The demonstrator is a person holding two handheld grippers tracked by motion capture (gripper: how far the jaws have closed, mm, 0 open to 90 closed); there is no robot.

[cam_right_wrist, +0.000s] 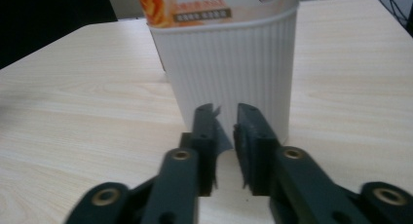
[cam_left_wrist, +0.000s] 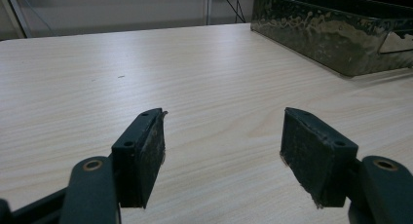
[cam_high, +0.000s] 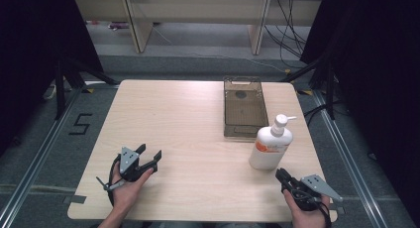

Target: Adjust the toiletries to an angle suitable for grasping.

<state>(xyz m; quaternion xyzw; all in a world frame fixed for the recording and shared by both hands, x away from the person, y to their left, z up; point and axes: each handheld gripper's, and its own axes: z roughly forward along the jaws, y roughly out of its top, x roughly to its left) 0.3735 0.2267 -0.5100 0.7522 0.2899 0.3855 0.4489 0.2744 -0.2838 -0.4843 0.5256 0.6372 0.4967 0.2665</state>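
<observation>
Nearest the person's side, the right gripper (cam_high: 283, 175) sits low at the table's (cam_high: 188, 139) near right corner, jaws almost together w/ just a thin slit between, nothing in them. In the right gripper view its tips (cam_right_wrist: 225, 112) point straight at the base of the pump bottle (cam_right_wrist: 226, 63), just short of it; can't tell if they touch. Left gripper (cam_high: 149, 152) is at the near left, held in a hand (cam_high: 126, 188), jaws spread wide, empty; in the left gripper view (cam_left_wrist: 221, 131) there's bare wood between the pads.

The bottle (cam_high: 270, 146): white plastic, ribbed vertical grooves on the lower body, orange label band up near the shoulder, white pump head on top. It stands upright, long axis vertical, nozzle pointing toward the table's right edge. It's on the right half of the table, just beyond the right gripper, and just in front of the tray's near right corner; whether the two touch, can't tell.

Farther back, the tray (cam_high: 242, 109): dark see-through rectangular bin, long side running front to back, right of centre, reaching nearly to the far edge. In the left gripper view its wall (cam_left_wrist: 316, 39) is off to the upper right.

Room: whole left and middle of the tabletop is open wood. Right side is tight, bottle and tray are close to the right edge.
</observation>
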